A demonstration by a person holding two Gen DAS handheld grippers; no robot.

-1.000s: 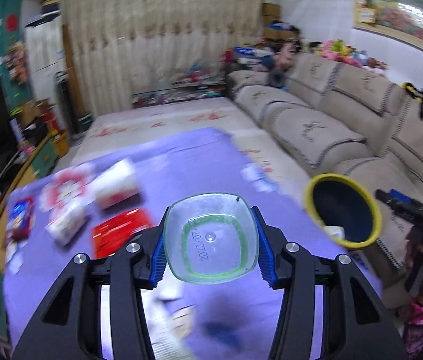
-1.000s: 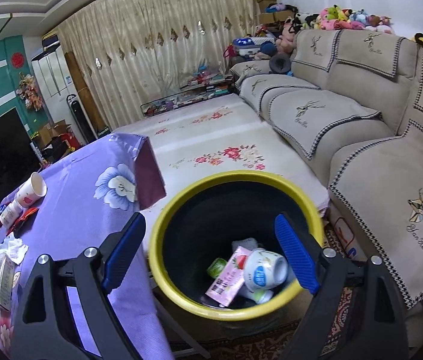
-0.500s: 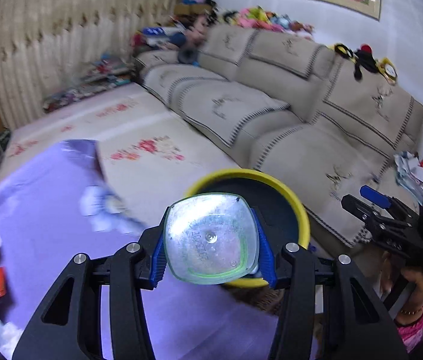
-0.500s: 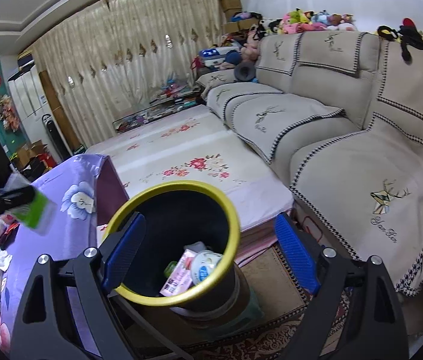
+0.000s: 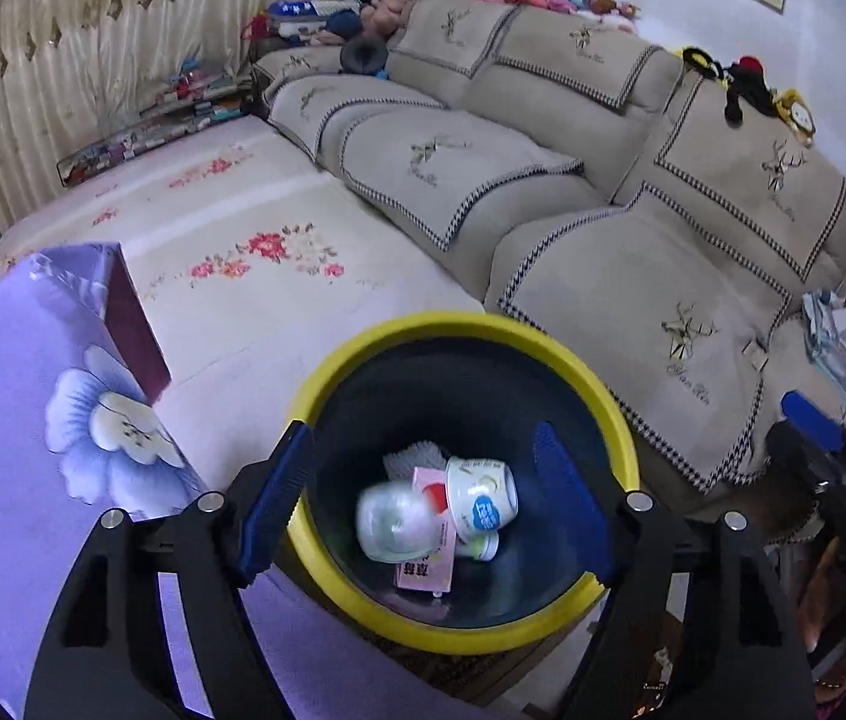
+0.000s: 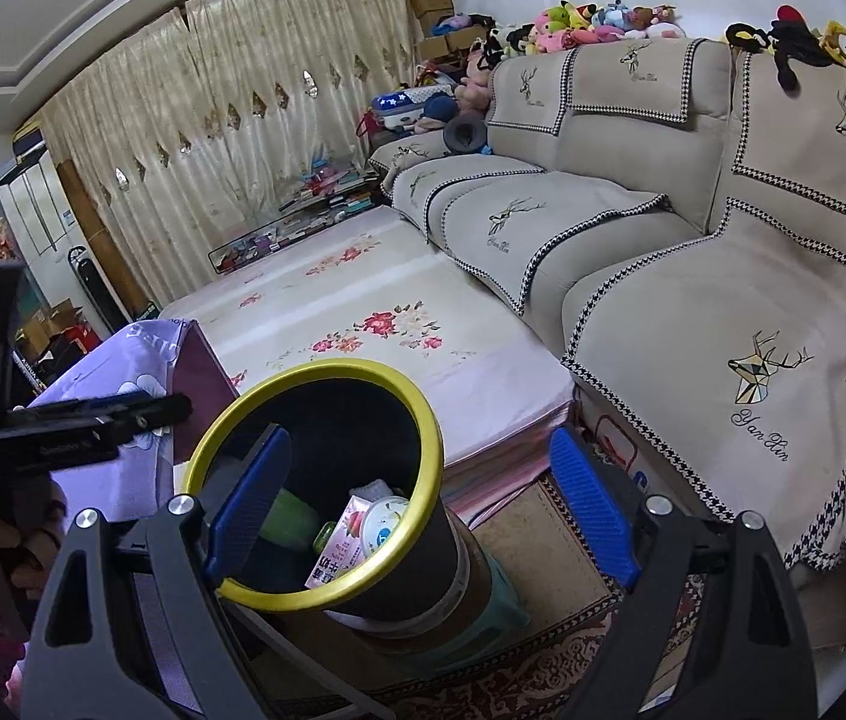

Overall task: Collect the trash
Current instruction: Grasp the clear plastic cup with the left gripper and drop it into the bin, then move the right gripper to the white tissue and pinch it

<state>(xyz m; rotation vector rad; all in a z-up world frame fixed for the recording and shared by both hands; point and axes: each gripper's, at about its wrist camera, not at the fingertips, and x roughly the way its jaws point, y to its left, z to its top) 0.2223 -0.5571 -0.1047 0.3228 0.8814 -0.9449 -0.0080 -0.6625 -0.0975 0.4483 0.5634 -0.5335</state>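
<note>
The left gripper [image 5: 423, 510] hangs over the bin [image 5: 615, 414], its jaws just opened wide and nothing between the blue pads [image 5: 276, 504]; the clear cup [image 5: 393, 519] it let go shows as a pale blur inside the bin, clear of both pads, so that gripper is released and touches nothing. The right gripper [image 6: 423, 504] is also spread wide and empty, off to the side of the bin and looking down at its yellow rim [image 6: 423, 420] without touching it. In the bin the cup lies on other trash: a white tub [image 5: 483, 501] on its side with a blue label too small to read, a pink carton [image 5: 426, 570] with red Chinese characters that cannot be made out, and a crumpled white tissue [image 5: 414, 456]. From the right wrist view something green [image 6: 291, 519] also lies against the bin's inner wall. The bin stands just beside the purple flowered tablecloth [image 5: 33, 420], between it and the beige sofa [image 5: 693, 276]. The sofa covers carry stitched deer heads and the script "Yan Lin" [image 6: 759, 438]. A row of plush toys [image 6: 597, 21] sits along the sofa back.
</note>
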